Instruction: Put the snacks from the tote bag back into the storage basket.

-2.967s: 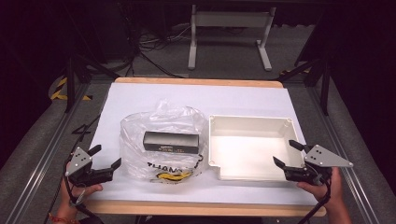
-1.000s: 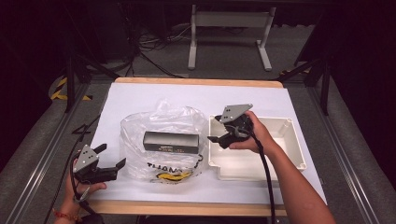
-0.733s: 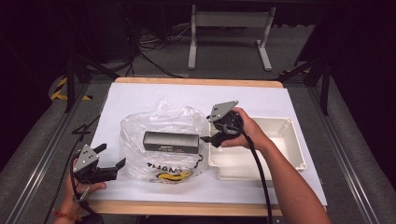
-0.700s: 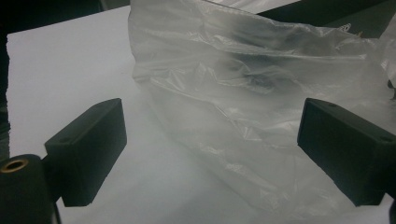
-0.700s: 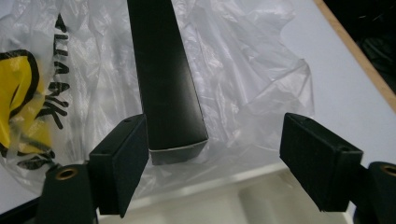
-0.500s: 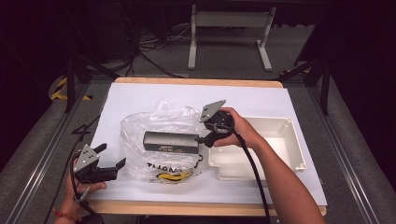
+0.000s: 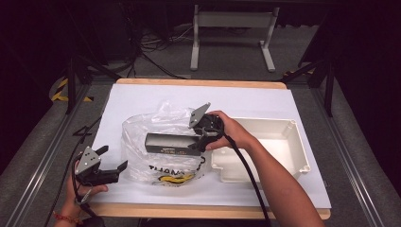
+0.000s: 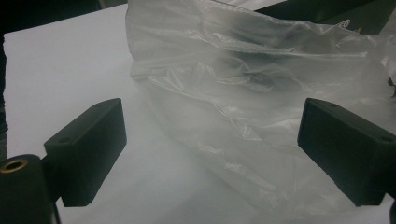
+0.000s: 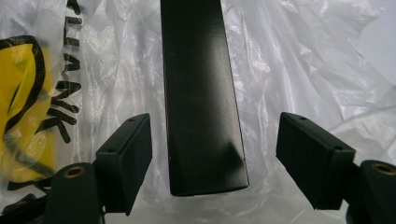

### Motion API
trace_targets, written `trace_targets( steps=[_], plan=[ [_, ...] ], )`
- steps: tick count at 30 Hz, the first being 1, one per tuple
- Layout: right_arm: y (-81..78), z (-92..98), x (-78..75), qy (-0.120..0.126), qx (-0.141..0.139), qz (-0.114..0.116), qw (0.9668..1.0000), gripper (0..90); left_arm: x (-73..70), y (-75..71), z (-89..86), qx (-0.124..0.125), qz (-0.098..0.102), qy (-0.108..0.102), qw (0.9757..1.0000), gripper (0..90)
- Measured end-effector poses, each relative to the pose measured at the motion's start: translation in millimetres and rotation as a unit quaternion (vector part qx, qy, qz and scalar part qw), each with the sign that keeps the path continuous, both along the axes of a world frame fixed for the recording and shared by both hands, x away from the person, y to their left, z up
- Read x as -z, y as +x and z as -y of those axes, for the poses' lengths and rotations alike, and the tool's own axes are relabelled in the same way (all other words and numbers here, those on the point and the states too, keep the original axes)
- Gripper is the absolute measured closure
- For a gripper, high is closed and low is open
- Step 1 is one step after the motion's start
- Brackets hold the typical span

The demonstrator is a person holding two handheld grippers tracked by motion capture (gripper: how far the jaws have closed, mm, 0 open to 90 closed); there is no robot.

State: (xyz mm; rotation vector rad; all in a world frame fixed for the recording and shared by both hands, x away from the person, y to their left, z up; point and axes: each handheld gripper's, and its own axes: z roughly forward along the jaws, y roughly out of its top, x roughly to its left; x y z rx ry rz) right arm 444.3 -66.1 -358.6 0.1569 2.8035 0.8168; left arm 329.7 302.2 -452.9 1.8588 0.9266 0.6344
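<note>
Near the table's front-left corner, the left gripper (image 7: pixel 109 166) rests wide open, aimed at the crumpled clear plastic bag (image 7: pixel 161 142) mid-table. The long black rectangular box (image 9: pixel 201 93) lies on that bag, its near end between the right gripper (image 7: pixel 202 139)'s wide-open jaws. This looks like the grasping step: next, closing squarely on the box. The shallow white plastic tray (image 7: pixel 288 130) sits toward the right edge.

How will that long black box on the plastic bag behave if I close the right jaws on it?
The black box looks stiff and flat-sided, so it should grip squarely. Its smooth sheen may slip. The plastic bag beneath is crinkly, so the box may slide.
</note>
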Motion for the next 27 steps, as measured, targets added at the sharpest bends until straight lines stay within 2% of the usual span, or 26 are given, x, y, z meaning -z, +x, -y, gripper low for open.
trace_targets(
  steps=[5,6,10,14,17,20,22,27],
  plan=[
    [1.5,-8.6,5.0,-0.022,-0.005,-0.006,0.9997,28.8,0.1,-0.1,0.1,-0.002,-0.001,-0.001,1.0,8.9],
    [2.8,-10.7,6.7,-0.03,0.001,-0.009,0.9995,29.1,0.2,-0.2,0.2,-0.003,-0.002,0.0,1.0,8.8],
    [5.5,-16.9,11.9,-0.063,-0.001,-0.022,0.9978,29.5,0.0,-0.7,-0.2,0.0,-0.002,-0.001,1.0,8.6],
    [8.9,-20.0,17.3,-0.08,0.002,-0.024,0.9965,29.3,0.6,0.0,-0.1,0.002,-0.003,-0.001,1.0,8.6],
    [15.0,-20.3,23.9,-0.095,0.01,-0.037,0.9948,29.7,0.6,-0.4,-0.3,0.001,-0.004,-0.001,1.0,8.5],
    [17.7,-20.5,27.5,-0.101,0.01,-0.048,0.9937,30.8,0.6,-0.3,-0.3,0.002,-0.004,0.0,1.0,8.5],
    [19.5,-21.8,31.2,-0.114,0.009,-0.061,0.9915,33.3,0.7,-0.1,-0.1,0.004,-0.005,0.0,1.0,8.4],
    [21.2,-23.3,33.9,-0.116,0.0,-0.065,0.9911,39.4,0.6,-0.2,-0.7,0.004,-0.005,-0.001,1.0,8.4]
  ],
)
